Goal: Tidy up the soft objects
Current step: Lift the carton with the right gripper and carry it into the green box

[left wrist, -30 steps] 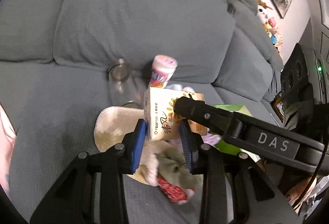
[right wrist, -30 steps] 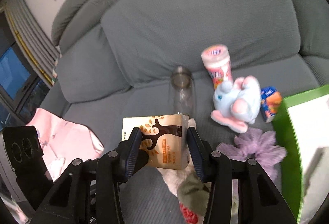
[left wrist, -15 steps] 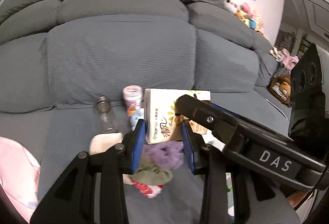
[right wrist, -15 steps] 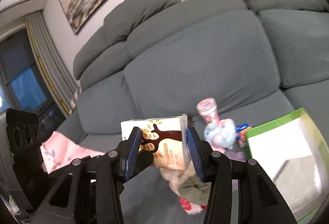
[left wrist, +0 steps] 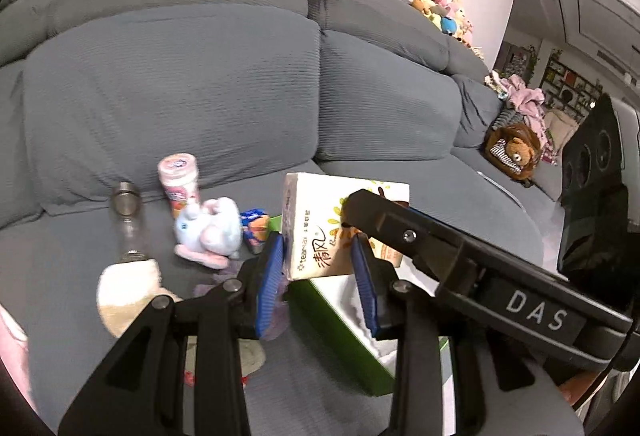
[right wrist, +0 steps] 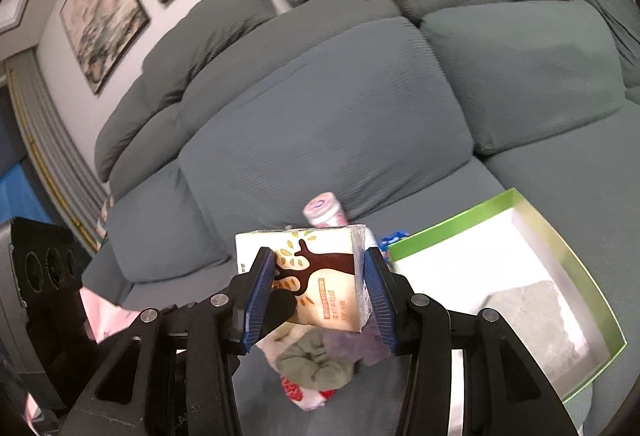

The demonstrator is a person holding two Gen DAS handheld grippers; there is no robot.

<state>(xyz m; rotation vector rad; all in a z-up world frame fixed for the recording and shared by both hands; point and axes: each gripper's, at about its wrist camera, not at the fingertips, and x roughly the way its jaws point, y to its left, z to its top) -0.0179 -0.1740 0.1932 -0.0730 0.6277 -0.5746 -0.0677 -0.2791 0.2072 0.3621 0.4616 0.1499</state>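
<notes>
Gripping from both sides, the left gripper (left wrist: 320,268) and right gripper (right wrist: 318,290) clamp the tissue pack (right wrist: 316,276) with partly closed jaws at frame centre, aloft above the grey sofa (right wrist: 320,123). Green box (right wrist: 560,236) sits lower right; plush bunny (left wrist: 210,232), pink bottle (left wrist: 179,179) left of centre.

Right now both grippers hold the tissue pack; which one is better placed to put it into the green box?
Probably the right gripper: its view shows the green box open beside the tissue pack, while the left gripper sees only a corner.
</notes>
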